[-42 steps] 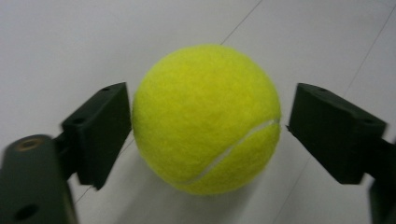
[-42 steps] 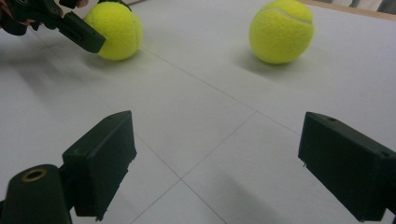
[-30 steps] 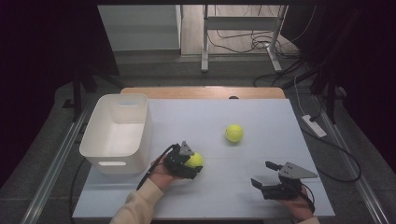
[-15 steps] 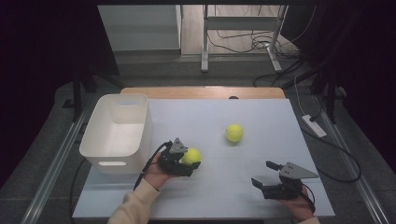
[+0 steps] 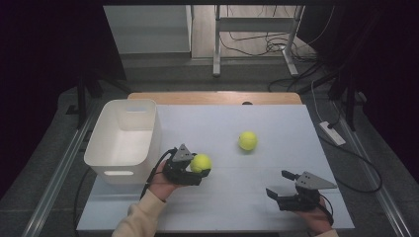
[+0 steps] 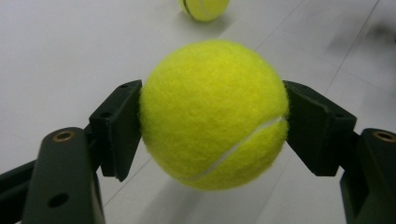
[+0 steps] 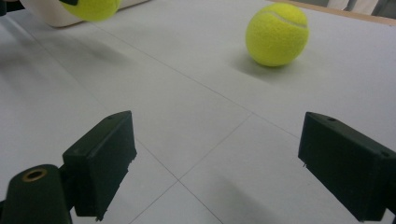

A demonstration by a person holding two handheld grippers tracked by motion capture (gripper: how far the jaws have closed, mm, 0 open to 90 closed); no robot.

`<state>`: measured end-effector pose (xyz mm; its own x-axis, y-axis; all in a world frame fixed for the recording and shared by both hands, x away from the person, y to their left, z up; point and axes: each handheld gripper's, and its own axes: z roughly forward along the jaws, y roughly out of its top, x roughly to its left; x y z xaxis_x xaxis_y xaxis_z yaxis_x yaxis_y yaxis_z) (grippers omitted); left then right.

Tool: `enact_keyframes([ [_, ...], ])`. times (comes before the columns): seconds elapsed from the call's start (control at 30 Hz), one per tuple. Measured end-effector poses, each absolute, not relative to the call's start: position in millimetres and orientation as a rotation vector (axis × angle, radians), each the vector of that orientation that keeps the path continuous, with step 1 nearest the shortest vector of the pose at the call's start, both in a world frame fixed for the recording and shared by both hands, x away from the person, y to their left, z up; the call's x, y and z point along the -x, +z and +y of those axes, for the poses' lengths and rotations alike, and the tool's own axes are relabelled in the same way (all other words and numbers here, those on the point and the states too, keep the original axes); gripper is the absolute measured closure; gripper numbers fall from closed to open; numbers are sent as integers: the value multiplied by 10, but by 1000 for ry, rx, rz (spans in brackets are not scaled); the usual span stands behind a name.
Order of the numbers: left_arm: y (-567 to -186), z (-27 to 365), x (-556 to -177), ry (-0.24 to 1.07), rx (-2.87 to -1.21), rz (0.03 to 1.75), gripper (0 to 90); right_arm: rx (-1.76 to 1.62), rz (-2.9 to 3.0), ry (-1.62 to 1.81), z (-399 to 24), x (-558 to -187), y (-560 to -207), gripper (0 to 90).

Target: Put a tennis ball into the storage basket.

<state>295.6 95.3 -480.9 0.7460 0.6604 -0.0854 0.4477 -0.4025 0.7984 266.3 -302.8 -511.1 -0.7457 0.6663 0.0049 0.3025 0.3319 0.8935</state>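
Near the table's front-left edge, just beside the bin, the fuzzy yellow tennis ball (image 5: 201,163) sits clamped between the black pads of your left gripper (image 5: 190,168), lifted clear of the surface. A white seam curves across its felt. The white plastic bin (image 5: 123,140), rounded and open-topped, stands along the left edge. A second tennis ball (image 5: 247,140) rests mid-table with open room around it. Your right gripper (image 5: 284,185), jaws wide and holding nothing, hovers near the front-right corner of the smooth white table (image 5: 296,123).
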Motion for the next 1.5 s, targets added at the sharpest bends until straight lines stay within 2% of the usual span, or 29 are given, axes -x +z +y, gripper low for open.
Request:
enact_keyframes([
  [0.37, -4604, 1003, -2838, 371, -1999, 790, 264, -856, 2240, 1381, -3028, -2660, -5112, 112],
  [0.5, -4555, 1048, -2824, 300, -1937, 781, 264, -856, 2239, 1380, -3028, -2661, -5112, 112],
  [1.07, -4371, 1135, -2711, 390, -1874, 755, 264, -853, 2238, 1376, -3030, -2660, -5112, 113],
  [1.23, -4318, 1168, -2683, 336, -1827, 734, 264, -853, 2236, 1374, -3030, -2659, -5111, 113],
  [1.5, -4201, 1191, -2589, 401, -1810, 710, 264, -853, 2234, 1374, -3030, -2658, -5109, 113],
])
